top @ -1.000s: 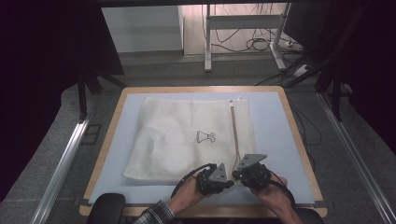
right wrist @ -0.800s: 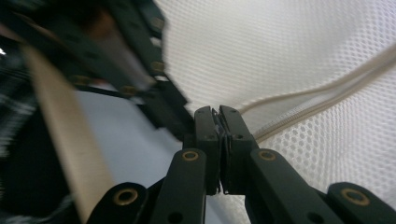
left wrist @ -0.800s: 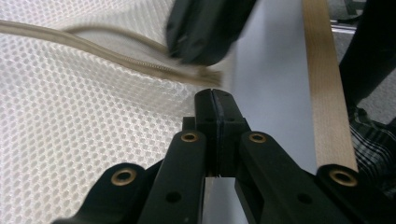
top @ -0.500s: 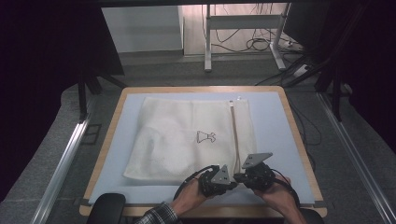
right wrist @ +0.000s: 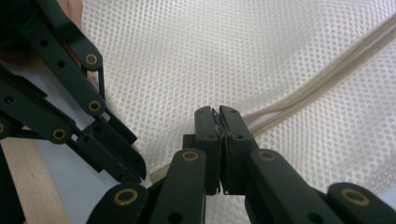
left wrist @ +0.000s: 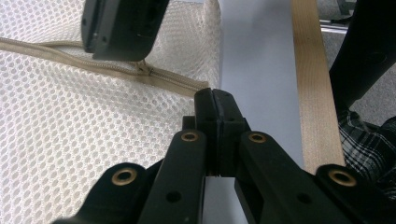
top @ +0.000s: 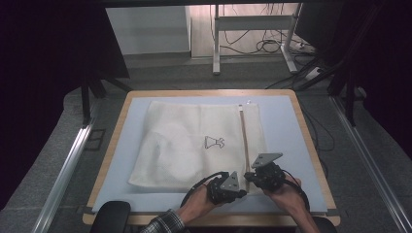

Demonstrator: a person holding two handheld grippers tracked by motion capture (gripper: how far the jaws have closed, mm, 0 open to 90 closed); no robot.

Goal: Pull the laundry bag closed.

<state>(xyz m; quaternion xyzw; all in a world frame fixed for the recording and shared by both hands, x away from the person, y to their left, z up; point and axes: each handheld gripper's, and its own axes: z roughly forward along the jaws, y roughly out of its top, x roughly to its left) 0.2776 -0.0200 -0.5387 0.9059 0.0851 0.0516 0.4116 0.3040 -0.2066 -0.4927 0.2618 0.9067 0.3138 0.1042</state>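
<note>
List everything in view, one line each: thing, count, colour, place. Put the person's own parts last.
White mesh laundry bag: one, off-white, flat on the mat, a small black logo near its middle.
Beige zipper: one, tan, along the bag's right side, running toward the person.
Pale blue mat: one, covering the tabletop.
Wooden-edged table: one, light wood rim, centre of the room.
Metal stand with cables: one, grey, on the floor beyond the table.
Left hand-held gripper: one, black, shut at the bag's near edge.
Right hand-held gripper: one, black, shut at the zipper's near end.
Checked sleeve: one, left forearm.
</note>
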